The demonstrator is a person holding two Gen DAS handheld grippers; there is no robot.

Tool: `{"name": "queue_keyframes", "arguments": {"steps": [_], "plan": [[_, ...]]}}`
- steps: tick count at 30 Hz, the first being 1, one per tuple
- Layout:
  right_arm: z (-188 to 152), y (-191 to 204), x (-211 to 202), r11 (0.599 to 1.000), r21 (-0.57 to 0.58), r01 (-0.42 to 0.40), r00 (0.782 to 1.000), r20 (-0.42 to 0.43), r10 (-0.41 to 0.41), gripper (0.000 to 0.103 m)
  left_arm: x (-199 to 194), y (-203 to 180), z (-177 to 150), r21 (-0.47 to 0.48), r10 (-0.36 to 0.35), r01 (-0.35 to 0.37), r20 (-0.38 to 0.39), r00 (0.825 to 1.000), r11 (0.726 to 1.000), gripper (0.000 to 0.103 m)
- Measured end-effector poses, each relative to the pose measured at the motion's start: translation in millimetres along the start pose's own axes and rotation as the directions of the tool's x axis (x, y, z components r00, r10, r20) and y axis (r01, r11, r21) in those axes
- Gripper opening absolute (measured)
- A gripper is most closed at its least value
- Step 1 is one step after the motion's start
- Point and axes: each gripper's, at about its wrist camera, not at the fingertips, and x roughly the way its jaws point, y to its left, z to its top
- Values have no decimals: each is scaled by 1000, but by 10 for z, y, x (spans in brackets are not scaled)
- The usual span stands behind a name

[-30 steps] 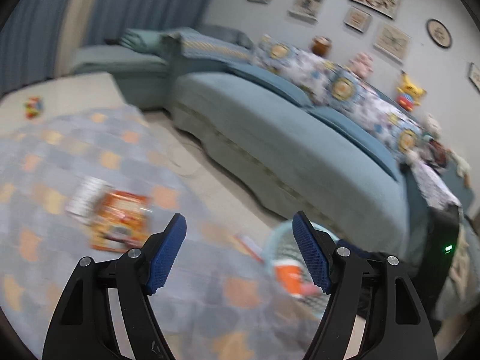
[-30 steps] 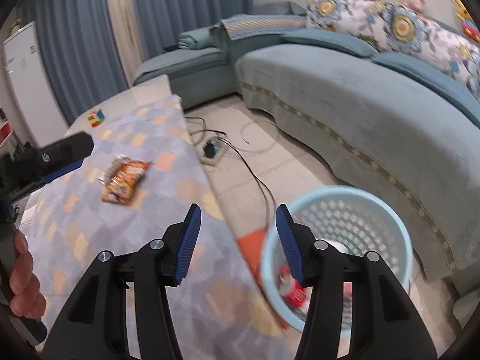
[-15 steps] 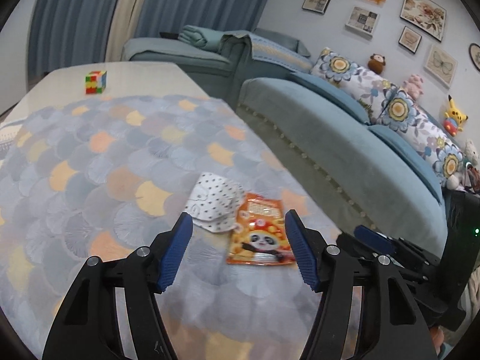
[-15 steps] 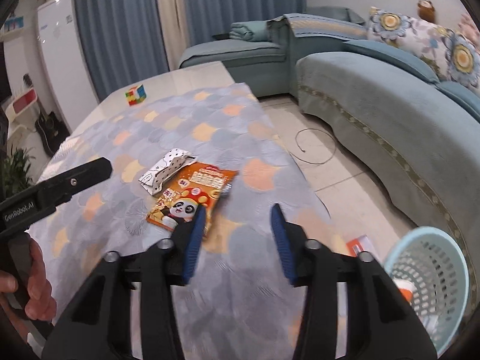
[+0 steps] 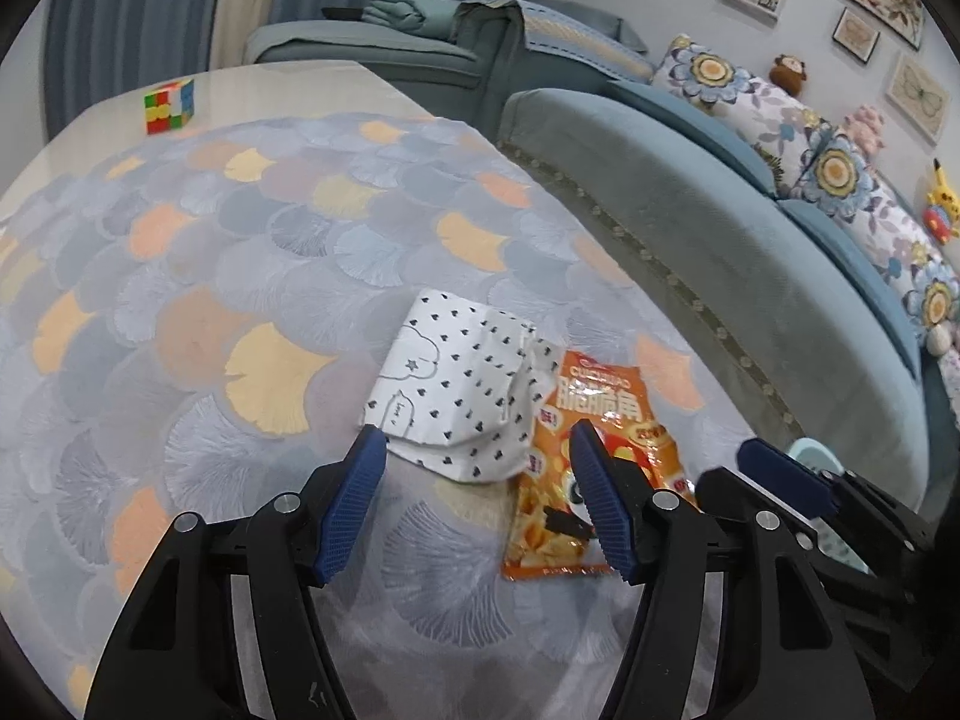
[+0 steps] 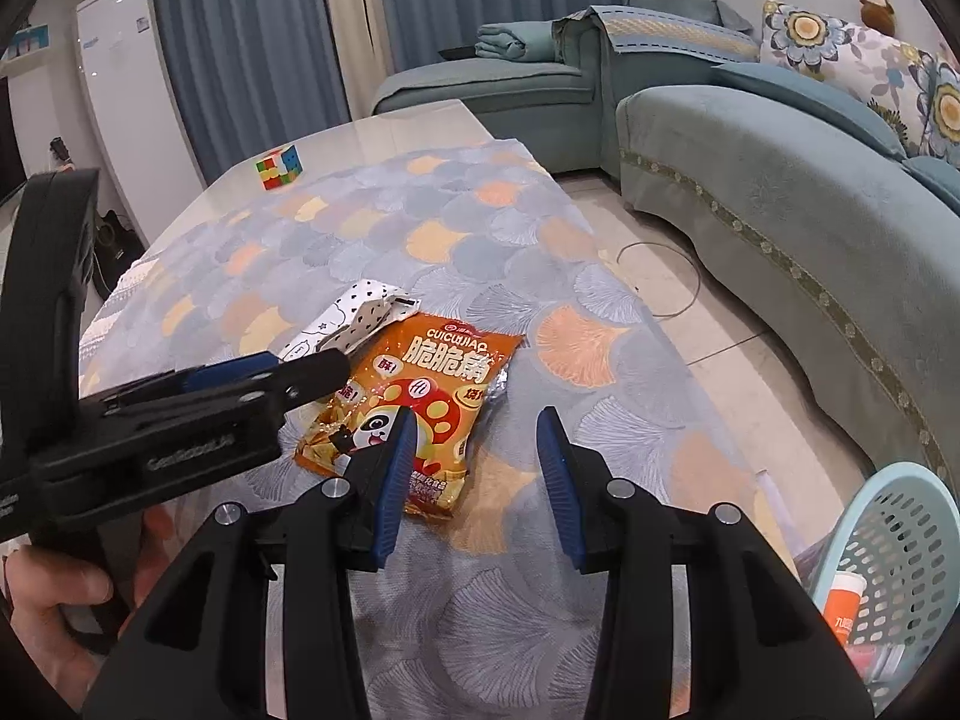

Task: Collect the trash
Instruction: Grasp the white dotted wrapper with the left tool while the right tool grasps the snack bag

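My left gripper [image 5: 474, 480] hangs over the table with its blue-padded jaws spread apart and nothing between them. Just past its fingertips lies a crumpled white wrapper with small black hearts [image 5: 456, 384]. My right gripper [image 6: 474, 462] is also parted, more narrowly, pinching nothing; its left finger overlaps the near edge of an orange snack bag with a panda [image 6: 414, 408] in my view, though I cannot tell if it touches. The bag lies flat, touching the white wrapper along one side, and both rest on the patterned tablecloth [image 5: 240, 300] near the table's right edge, the side facing the sofa. A hand [image 6: 54, 612] grips the left tool's handle at the lower left of the right view. A colourful puzzle cube [image 5: 170, 105] sits on bare tabletop near the far left corner. Beside the table's near right corner, on the floor, stands a pale blue perforated basket [image 6: 900, 534] holding an orange-and-white item. A blue sofa [image 6: 780, 192] curves beyond.
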Motion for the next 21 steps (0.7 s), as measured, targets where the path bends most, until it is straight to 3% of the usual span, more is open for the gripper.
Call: {"name": "queue_keyframes", "arguments": {"steps": [4, 8, 10, 13, 21], "plan": [[-8, 46, 1, 1000, -25, 9, 1000, -1, -9, 38, 96, -17, 23, 9, 40, -40, -26, 999, 999, 51], [-16, 74, 14, 999, -39, 7, 1000, -7, -7, 38, 130, -62, 43, 31, 50, -50, -20, 999, 998, 28], [-11, 62, 34, 1000, -31, 1, 1000, -15, -1, 38, 129, -93, 39, 46, 58, -57, -16, 998, 997, 27], [-12, 41, 38, 1000, -20, 3, 1000, -19, -3, 38, 109, -125, 25, 60, 53, -52, -5, 999, 997, 10], [-20, 34, 30, 1000, -14, -7, 1000, -17, 7, 38, -148, -60, -52, 21, 53, -55, 72, 996, 998, 7]]}}
